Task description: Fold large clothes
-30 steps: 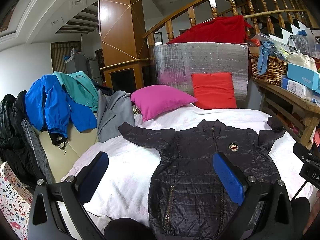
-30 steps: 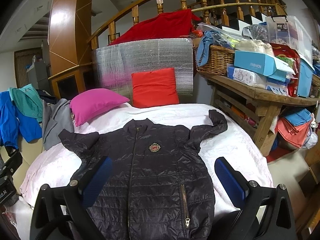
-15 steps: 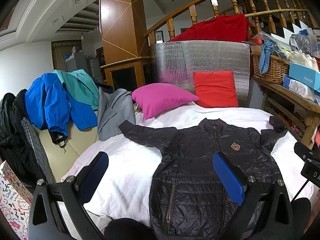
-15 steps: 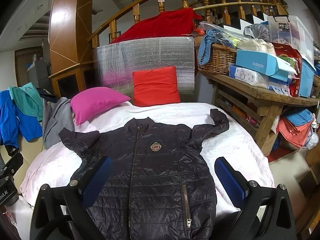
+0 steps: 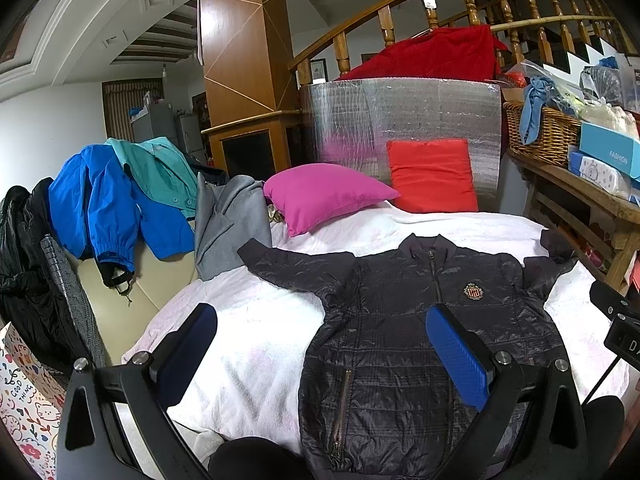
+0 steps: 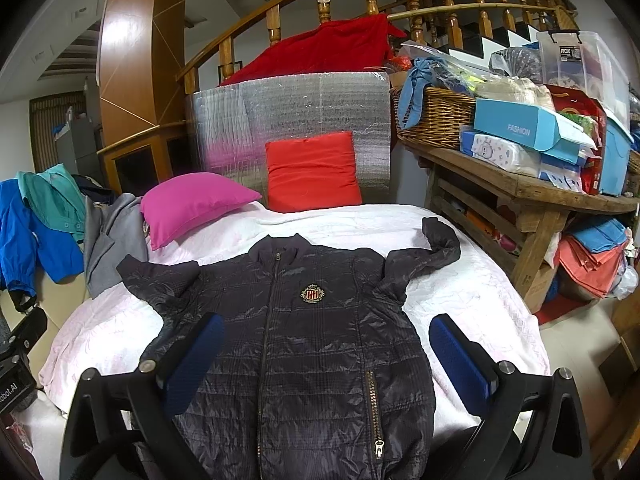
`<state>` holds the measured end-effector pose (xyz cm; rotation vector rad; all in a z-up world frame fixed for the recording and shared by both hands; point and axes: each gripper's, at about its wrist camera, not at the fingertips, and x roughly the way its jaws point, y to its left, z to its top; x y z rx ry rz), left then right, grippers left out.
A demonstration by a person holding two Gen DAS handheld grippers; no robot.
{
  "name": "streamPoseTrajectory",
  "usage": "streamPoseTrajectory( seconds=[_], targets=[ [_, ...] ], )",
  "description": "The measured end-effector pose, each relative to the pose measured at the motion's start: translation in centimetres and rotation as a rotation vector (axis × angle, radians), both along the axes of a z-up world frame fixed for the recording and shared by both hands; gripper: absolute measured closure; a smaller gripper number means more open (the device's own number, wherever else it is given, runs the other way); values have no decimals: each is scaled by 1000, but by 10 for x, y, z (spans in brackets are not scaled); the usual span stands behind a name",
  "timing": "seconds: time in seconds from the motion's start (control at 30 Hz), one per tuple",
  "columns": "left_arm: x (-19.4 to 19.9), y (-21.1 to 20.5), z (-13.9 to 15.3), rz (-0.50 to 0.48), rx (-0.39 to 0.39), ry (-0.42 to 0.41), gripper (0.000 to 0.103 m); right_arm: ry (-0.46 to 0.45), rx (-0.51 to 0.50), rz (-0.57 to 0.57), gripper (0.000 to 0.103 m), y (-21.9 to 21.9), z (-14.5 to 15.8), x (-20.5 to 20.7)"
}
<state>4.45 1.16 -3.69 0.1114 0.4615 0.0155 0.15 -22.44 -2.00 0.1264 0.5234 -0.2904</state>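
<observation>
The dark quilted jacket lies flat, zip up, on the white bed; left gripper and right gripper hover wide open, empty; best pinch each sleeve near the cuff, at ten and two o'clock, then fold inward.

Soft, even indoor light fills both views, with few hard shadows. Glare sits on the wooden pillar and the silver foil panel. Both pictures are sharp, with strong fisheye bending and black vignetted corners.
</observation>
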Motion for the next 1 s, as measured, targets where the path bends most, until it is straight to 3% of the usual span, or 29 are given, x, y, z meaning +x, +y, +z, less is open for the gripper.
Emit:
streamPoseTrajectory(
  seconds=[0.6, 1.0],
  targets=[
    [20, -5, -7, 4, 10, 20, 0, 19, -1, -4, 0, -8, -5, 21],
    [94, -28, -38, 19, 52, 104, 0, 56, 67, -103, 0, -72, -27, 83]
  ],
)
